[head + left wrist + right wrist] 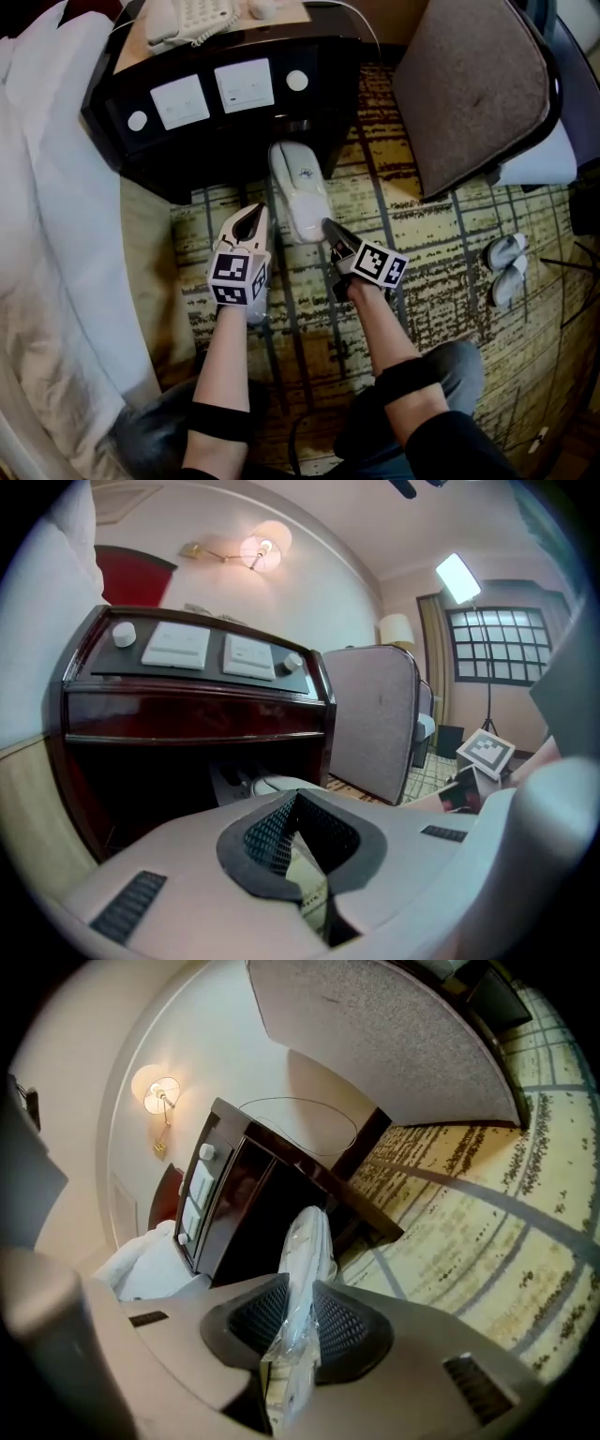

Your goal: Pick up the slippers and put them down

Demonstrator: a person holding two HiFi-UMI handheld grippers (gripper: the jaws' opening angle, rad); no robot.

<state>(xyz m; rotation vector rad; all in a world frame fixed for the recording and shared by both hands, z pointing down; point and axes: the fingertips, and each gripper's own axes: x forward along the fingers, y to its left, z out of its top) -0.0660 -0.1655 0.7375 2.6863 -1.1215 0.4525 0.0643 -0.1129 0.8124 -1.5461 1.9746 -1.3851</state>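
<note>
Before the dark nightstand (225, 103), at the patterned carpet's (441, 281) far edge, the plastic-wrapped slippers (300, 192) are lying lengthwise toward the nightstand, with the right gripper (328, 228) pinching their near end. The pickup seems underway and the setting down is left. The left gripper (248, 220) is idling closed and empty.

A hotel bedroom. A dark wooden nightstand (337, 84) with a built-in panel of switches (244, 84) and a telephone (192, 19) on top stands beside a bed (47, 216) with white linen, on patterned yellow carpet (441, 281). A wall lamp (262, 550) glows above it, and a padded chair (469, 84) and plastic-wrapped slippers (300, 187) are close by.
</note>
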